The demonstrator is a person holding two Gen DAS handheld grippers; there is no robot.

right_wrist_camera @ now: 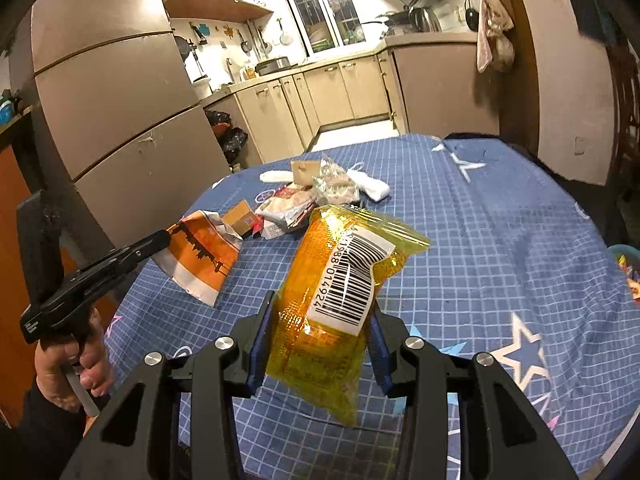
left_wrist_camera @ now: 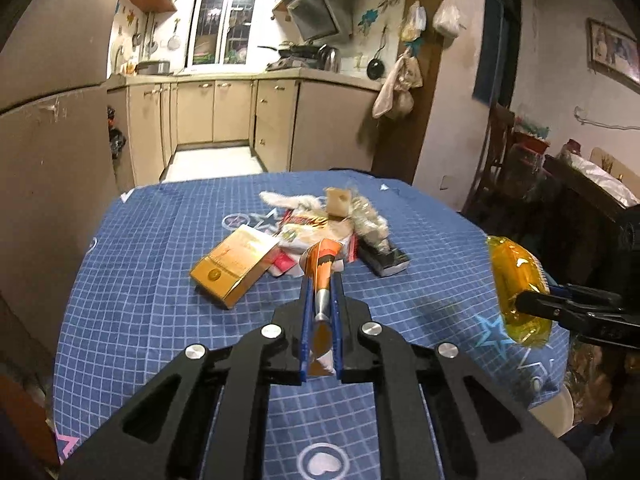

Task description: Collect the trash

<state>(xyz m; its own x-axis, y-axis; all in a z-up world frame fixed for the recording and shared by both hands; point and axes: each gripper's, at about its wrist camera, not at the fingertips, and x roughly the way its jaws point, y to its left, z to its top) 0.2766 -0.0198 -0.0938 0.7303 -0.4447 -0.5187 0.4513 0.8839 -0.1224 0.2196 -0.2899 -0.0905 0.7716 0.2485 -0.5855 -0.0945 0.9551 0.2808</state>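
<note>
My left gripper (left_wrist_camera: 322, 280) is shut on an orange and white wrapper (left_wrist_camera: 322, 268), held above the blue checked tablecloth (left_wrist_camera: 160, 240). From the right wrist view the same wrapper (right_wrist_camera: 200, 256) hangs flat from the left gripper (right_wrist_camera: 166, 238). My right gripper (right_wrist_camera: 322, 312) is shut on a yellow plastic packet (right_wrist_camera: 320, 320) with a barcode label, lifted off the table. That packet (left_wrist_camera: 516, 280) shows at the right of the left wrist view, pinched by the right gripper (left_wrist_camera: 528, 298). A pile of trash (left_wrist_camera: 320, 224) lies mid-table: a golden box (left_wrist_camera: 232, 266), crumpled wrappers, a cardboard piece, white tissue.
A dark flat box (left_wrist_camera: 384, 258) lies at the pile's right edge. A person's hand (right_wrist_camera: 76, 368) holds the left gripper's handle. A tall fridge (right_wrist_camera: 112, 112) stands left of the table, kitchen cabinets (left_wrist_camera: 224, 112) behind. A basket (right_wrist_camera: 626, 268) sits at the table's right.
</note>
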